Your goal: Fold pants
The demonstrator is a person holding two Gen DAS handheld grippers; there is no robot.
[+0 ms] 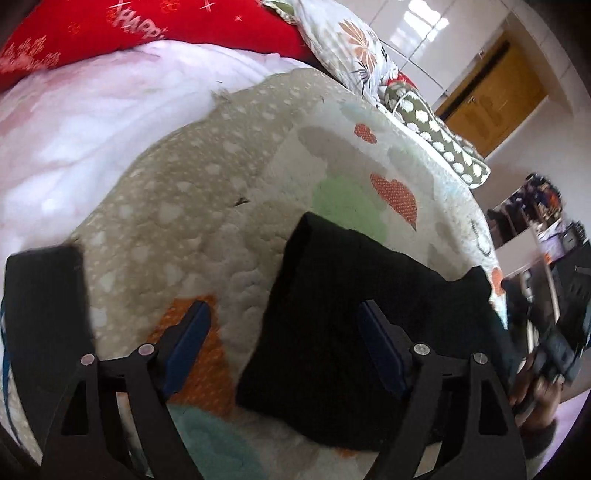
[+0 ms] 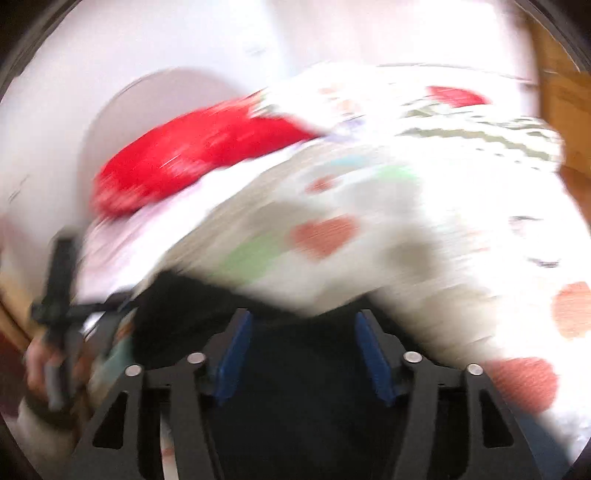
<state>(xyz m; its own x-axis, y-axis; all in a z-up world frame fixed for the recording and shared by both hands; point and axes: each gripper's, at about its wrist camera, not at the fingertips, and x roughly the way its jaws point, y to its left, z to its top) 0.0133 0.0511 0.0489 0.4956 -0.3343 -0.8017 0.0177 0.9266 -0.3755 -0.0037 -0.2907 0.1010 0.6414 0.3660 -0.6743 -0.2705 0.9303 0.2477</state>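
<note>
The black pants (image 1: pixel 354 325) lie folded into a compact block on the patterned quilt (image 1: pixel 207 206). My left gripper (image 1: pixel 282 314) is open above the block's left edge; its right finger is over the black cloth, its left finger over the quilt. The right gripper's hand (image 1: pixel 543 380) shows at the right edge. The right wrist view is motion-blurred: my right gripper (image 2: pixel 303 325) is open, with the black pants (image 2: pixel 295 387) beneath and between its fingers. The other gripper (image 2: pixel 59 306) shows at the left there.
A red pillow (image 1: pixel 110 26), a floral pillow (image 1: pixel 351 40) and a dotted green cushion (image 1: pixel 439 136) lie at the far end of the bed. A white-pink blanket (image 1: pixel 92 122) lies at the left. A dark cloth piece (image 1: pixel 44 314) sits at the left. A wooden door (image 1: pixel 491 99) is behind.
</note>
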